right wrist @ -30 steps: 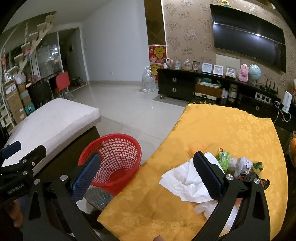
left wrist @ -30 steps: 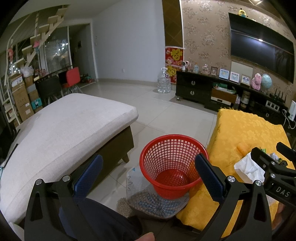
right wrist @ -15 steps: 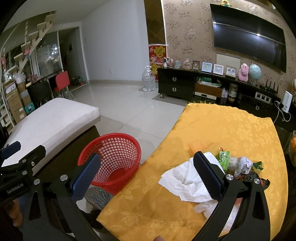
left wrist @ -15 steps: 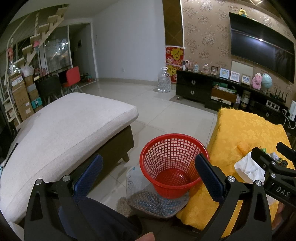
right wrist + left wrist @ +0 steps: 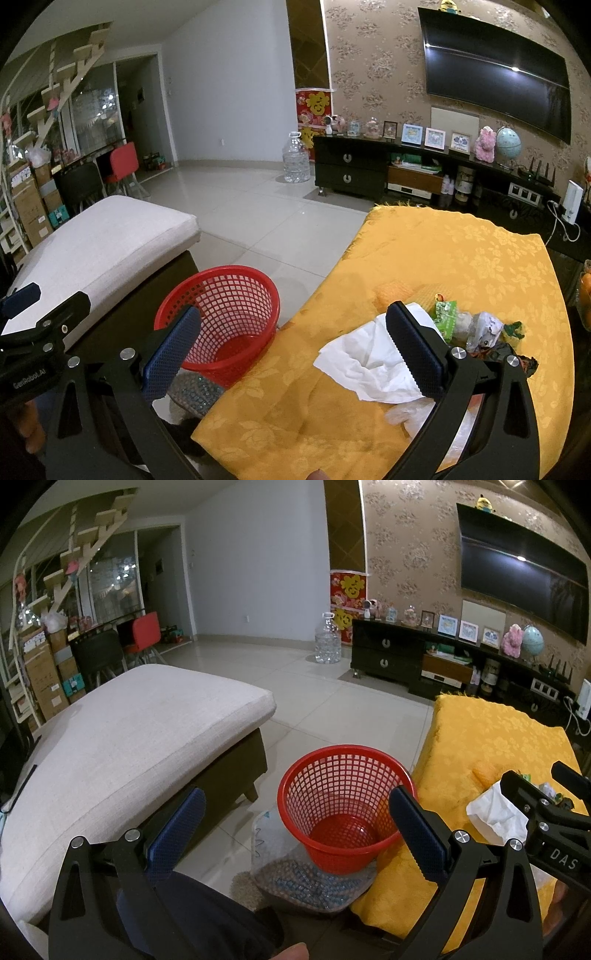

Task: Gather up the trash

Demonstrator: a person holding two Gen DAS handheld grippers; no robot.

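A red mesh basket (image 5: 345, 805) stands empty on the floor beside a table with a yellow cloth (image 5: 461, 258); it also shows in the right wrist view (image 5: 229, 314). On the cloth lie a crumpled white tissue (image 5: 373, 362), a green wrapper (image 5: 445, 317), a silvery wrapper (image 5: 484, 328) and dark scraps (image 5: 517, 354). The tissue also shows in the left wrist view (image 5: 495, 816). My left gripper (image 5: 295, 830) is open and empty, held above the floor near the basket. My right gripper (image 5: 295, 350) is open and empty above the table's near edge, its right finger over the tissue.
A beige ottoman (image 5: 122, 738) stands left of the basket. A clear bag of small blue items (image 5: 306, 878) lies on the floor under the basket. A dark TV cabinet (image 5: 424, 664) and a water jug (image 5: 328, 638) stand at the far wall. Tiled floor lies between.
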